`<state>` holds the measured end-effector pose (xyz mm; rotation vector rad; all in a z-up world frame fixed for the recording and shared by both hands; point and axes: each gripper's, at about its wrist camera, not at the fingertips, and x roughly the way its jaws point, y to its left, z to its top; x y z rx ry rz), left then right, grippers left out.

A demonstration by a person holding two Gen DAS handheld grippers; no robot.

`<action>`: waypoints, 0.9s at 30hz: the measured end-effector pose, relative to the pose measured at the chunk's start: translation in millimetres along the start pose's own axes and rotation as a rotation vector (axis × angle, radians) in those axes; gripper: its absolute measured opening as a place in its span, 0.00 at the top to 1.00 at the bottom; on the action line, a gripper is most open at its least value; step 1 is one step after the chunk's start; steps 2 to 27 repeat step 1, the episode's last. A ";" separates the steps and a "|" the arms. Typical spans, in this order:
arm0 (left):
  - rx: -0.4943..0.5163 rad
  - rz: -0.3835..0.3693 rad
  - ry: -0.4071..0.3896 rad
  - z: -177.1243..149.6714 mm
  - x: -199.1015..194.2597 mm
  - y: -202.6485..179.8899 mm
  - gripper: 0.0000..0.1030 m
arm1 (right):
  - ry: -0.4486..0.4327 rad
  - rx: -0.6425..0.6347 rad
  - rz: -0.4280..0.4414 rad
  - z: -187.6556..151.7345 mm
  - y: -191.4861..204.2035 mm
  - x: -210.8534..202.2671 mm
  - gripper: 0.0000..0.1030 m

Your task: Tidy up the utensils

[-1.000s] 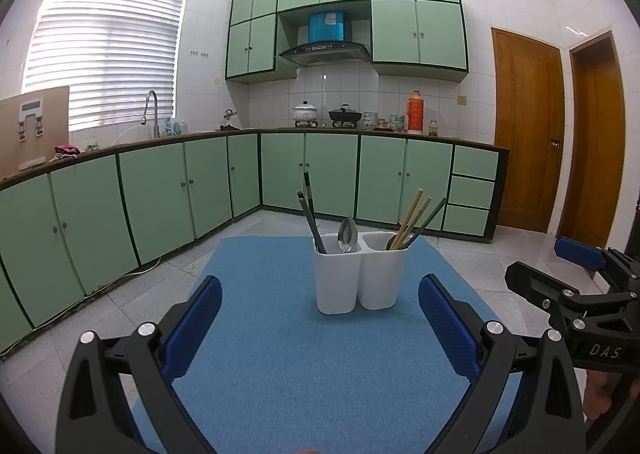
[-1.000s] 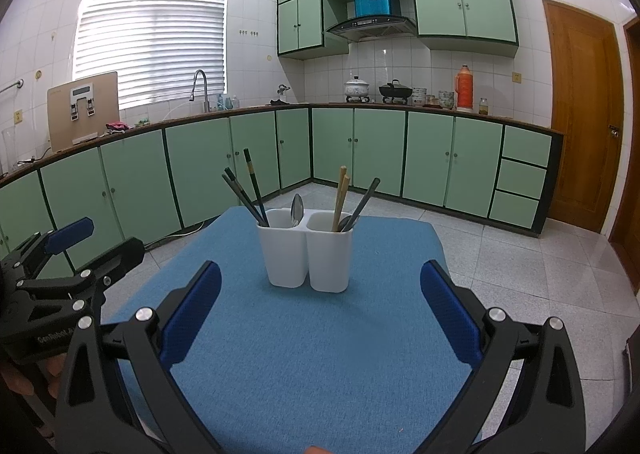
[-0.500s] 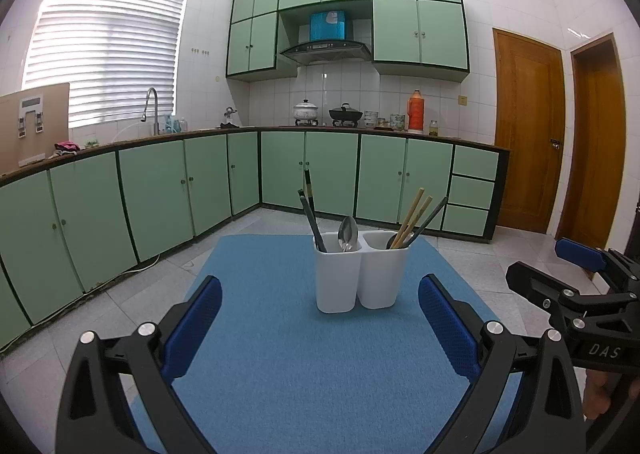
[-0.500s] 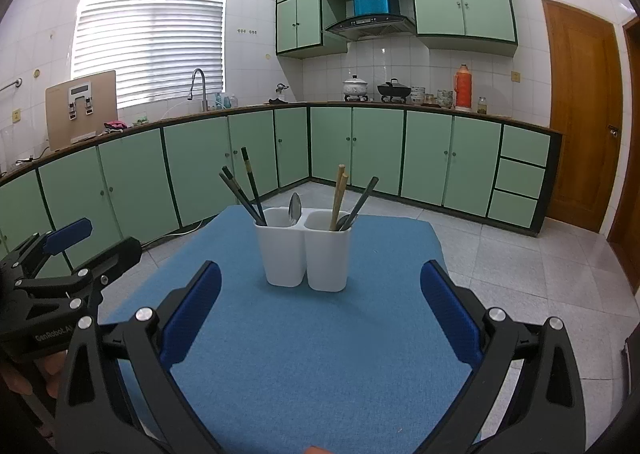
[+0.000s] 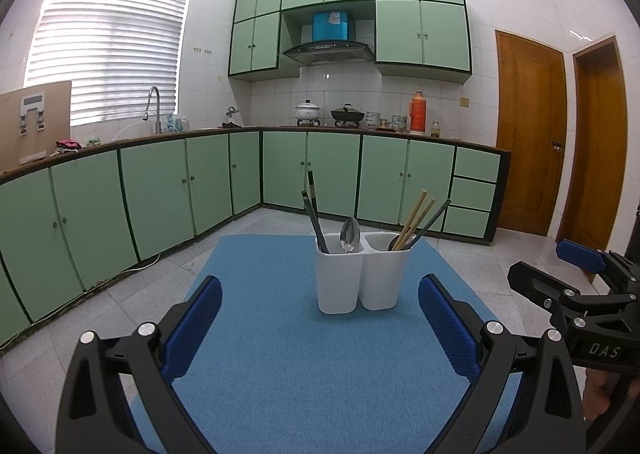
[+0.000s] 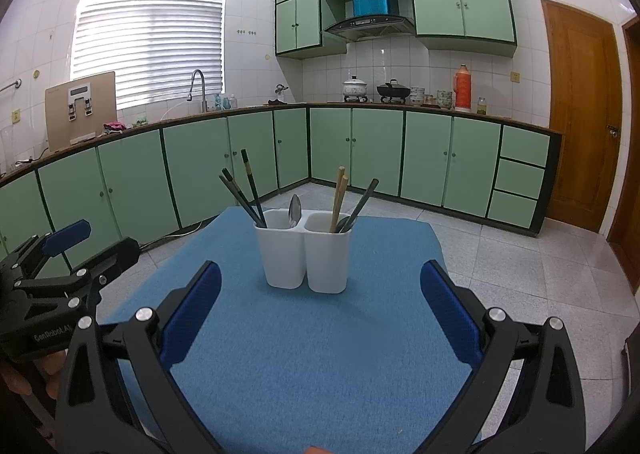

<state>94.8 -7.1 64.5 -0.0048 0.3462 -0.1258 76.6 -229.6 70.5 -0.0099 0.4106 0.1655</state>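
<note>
A white two-compartment utensil holder (image 5: 362, 274) (image 6: 306, 254) stands on the blue table mat (image 5: 300, 374) (image 6: 320, 354). Its left cup holds dark chopsticks (image 5: 314, 214) (image 6: 244, 192) and a metal spoon (image 5: 350, 234) (image 6: 295, 210). Its right cup holds wooden chopsticks (image 5: 414, 218) (image 6: 339, 198) and a dark utensil (image 5: 434, 218) (image 6: 362, 200). My left gripper (image 5: 320, 326) is open and empty, a little short of the holder. My right gripper (image 6: 320, 314) is open and empty, also short of the holder. Each gripper shows at the edge of the other's view.
The mat covers a small table with tiled floor (image 6: 540, 266) around it. Green cabinets (image 5: 160, 190) run along the left and back walls. Wooden doors (image 5: 528, 130) stand at the right.
Both grippers have held nearly still, open and empty. The views shifted only slightly.
</note>
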 end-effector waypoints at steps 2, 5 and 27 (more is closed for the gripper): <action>0.001 0.000 0.000 0.0 -0.2 -0.2 0.06 | 0.000 0.000 0.001 0.0 0.1 -0.1 0.06; 0.001 0.000 0.000 0.0 -0.2 -0.2 0.06 | 0.000 0.000 0.001 0.0 0.1 -0.1 0.06; 0.001 0.000 0.000 0.0 -0.2 -0.2 0.06 | 0.000 0.000 0.001 0.0 0.1 -0.1 0.06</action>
